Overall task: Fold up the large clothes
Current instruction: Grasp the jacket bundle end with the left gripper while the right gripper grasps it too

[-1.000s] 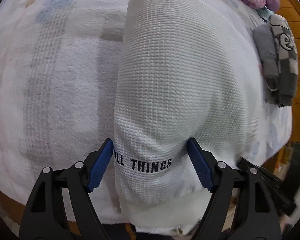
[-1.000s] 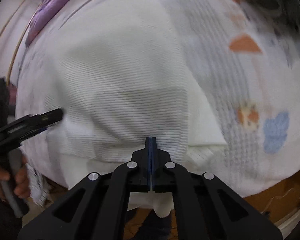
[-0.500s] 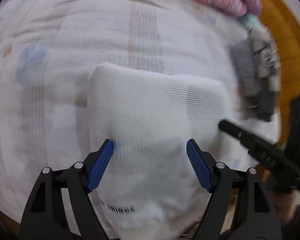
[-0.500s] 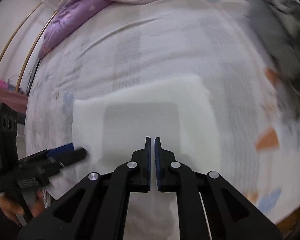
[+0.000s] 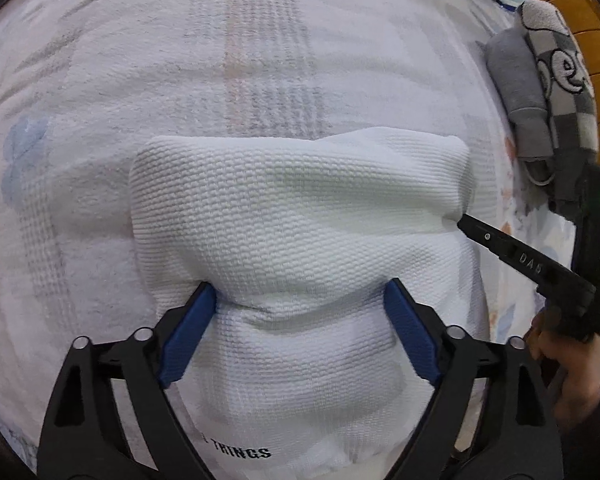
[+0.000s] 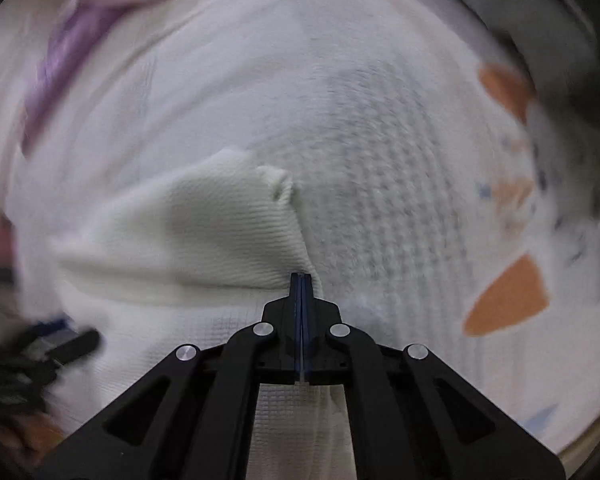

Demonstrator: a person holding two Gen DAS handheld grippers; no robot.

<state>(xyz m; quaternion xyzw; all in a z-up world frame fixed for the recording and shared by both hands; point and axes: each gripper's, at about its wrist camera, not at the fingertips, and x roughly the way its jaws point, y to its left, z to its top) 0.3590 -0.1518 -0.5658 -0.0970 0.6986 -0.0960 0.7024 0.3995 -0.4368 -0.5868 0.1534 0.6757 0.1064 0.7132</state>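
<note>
Blue-padded fingers [image 5: 188,334] of the left gripper [image 5: 300,320] stand wide apart, straddling the white waffle-knit garment [image 5: 300,216] without clamping it; black lettering reading "THINGS" shows near its closest hem. At the garment's right edge, the right gripper [image 6: 301,280] is pinched tight on the knit fabric, its black fingers pressed together. The garment lies folded over on a white patterned bedspread [image 5: 260,40]. Beyond the garment's right side sits a grey checked bundle of cloth [image 5: 548,80].
</note>
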